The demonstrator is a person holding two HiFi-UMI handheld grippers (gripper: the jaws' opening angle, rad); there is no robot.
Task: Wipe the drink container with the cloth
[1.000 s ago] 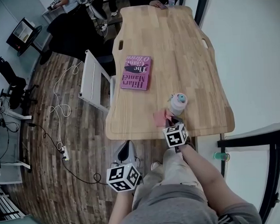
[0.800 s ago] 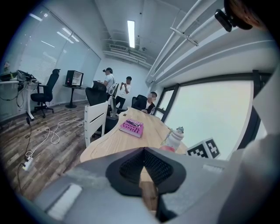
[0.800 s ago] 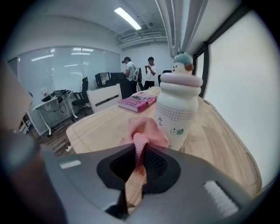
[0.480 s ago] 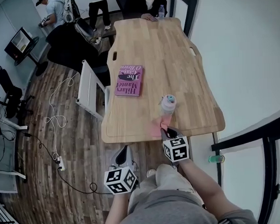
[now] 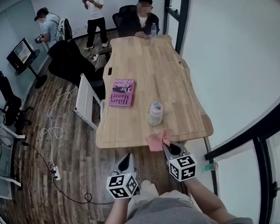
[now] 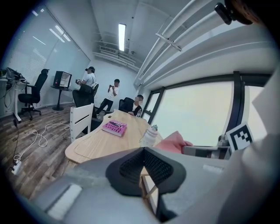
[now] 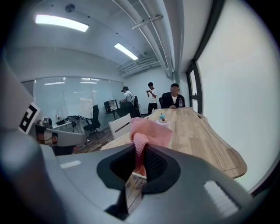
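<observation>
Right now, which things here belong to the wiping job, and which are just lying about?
Job: cloth, pinched in the right tool; bottle, standing on the table.

Lying about: book; white chair; far bottle at the table's far end.

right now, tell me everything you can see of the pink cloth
The cloth is pink, soft-looking fabric, crumpled and bunched. One fold is pinched between the shut jaws of the right gripper, and the rest puffs out beyond them. It is held over the near edge of the table, apart from the drink container.
</observation>
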